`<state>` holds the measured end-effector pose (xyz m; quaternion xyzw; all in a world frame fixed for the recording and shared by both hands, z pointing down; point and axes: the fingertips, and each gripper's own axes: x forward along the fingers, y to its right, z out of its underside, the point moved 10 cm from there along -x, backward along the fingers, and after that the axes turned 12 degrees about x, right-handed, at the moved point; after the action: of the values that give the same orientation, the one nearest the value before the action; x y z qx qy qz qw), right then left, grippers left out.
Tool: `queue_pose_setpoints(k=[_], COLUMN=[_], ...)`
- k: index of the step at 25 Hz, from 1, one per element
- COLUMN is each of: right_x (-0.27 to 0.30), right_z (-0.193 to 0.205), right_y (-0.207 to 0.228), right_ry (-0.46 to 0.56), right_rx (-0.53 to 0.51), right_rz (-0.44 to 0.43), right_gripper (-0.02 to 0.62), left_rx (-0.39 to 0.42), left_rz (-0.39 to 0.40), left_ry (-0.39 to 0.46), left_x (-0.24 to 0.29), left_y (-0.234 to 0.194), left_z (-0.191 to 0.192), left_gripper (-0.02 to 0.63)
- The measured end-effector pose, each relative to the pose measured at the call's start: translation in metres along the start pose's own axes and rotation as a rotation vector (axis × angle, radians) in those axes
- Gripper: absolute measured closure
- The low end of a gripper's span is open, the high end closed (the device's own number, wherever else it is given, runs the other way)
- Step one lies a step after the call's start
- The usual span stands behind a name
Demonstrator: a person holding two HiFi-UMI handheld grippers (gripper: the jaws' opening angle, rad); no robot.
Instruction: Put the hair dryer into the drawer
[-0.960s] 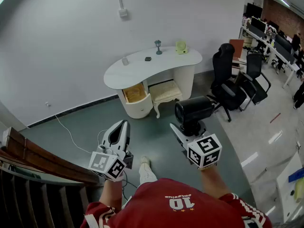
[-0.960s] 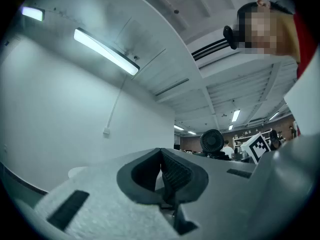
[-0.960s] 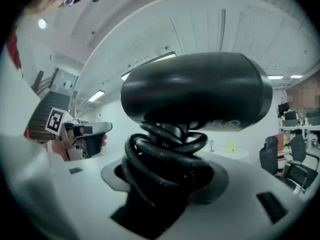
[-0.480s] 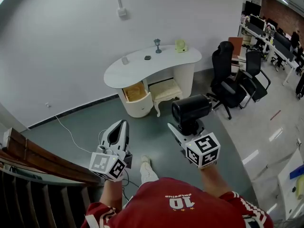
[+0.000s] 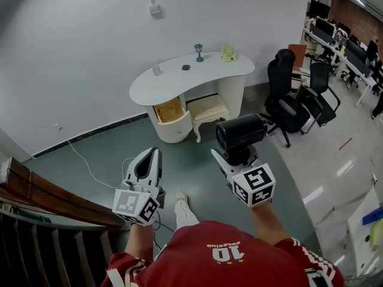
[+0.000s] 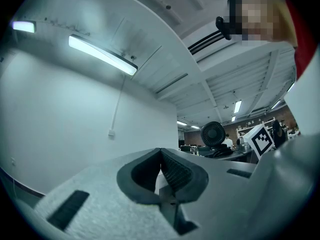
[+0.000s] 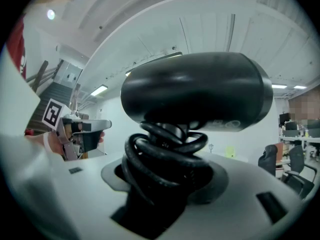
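Note:
A black hair dryer (image 5: pixel 241 133) stands upright in my right gripper (image 5: pixel 235 155), which is shut on its handle. Its black cord (image 7: pixel 165 151) is coiled round the handle just above the jaws, and the barrel (image 7: pixel 200 91) fills the right gripper view. My left gripper (image 5: pixel 153 156) is held level to the left of it, jaws shut and empty (image 6: pixel 161 153). Far ahead stands a white curved desk (image 5: pixel 179 81) with an open wooden drawer (image 5: pixel 169 110) under its left end.
A cream stool (image 5: pixel 207 110) sits under the desk beside the drawer. Small items stand on the desk top. Black office chairs (image 5: pixel 290 100) are at the right. A wooden stair rail (image 5: pixel 54 199) runs along the left. A white cable (image 5: pixel 90 169) lies on the grey floor.
The right gripper with the hair dryer has drifted slightly left and up. The left gripper holds its place. The person's foot has shifted a little forward.

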<state>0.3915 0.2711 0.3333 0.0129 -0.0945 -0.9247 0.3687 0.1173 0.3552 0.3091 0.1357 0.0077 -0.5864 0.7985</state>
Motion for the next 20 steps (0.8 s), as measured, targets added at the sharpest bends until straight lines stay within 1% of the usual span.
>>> queue_pose_setpoints(k=[7, 13, 16, 20], right_x=[0.021, 0.055, 0.08, 0.131], right_z=[0.005, 0.008, 0.008, 0.006], right_y=[0.007, 0.018, 0.02, 0.022], right_ry=[-0.028, -0.07, -0.087, -0.117], right_rx=[0.067, 0.144, 0.14, 0.127], right_rz=[-0.02, -0.027, -0.027, -0.034], right_gripper=[0.345, 0.342, 0.342, 0.342], left_rx=[-0.003, -0.026, -0.036, -0.065], left_rz=[0.0, -0.013, -0.026, -0.049], left_ry=[-0.026, -0.035, -0.04, -0.062], left_x=[0.009, 0.023, 0.032, 0.052], left_y=[-0.015, -0.039, -0.057, -0.097], left_z=[0.012, 0.027, 0.037, 0.059], left_gripper=[0.606, 0.607, 0.606, 0.607])
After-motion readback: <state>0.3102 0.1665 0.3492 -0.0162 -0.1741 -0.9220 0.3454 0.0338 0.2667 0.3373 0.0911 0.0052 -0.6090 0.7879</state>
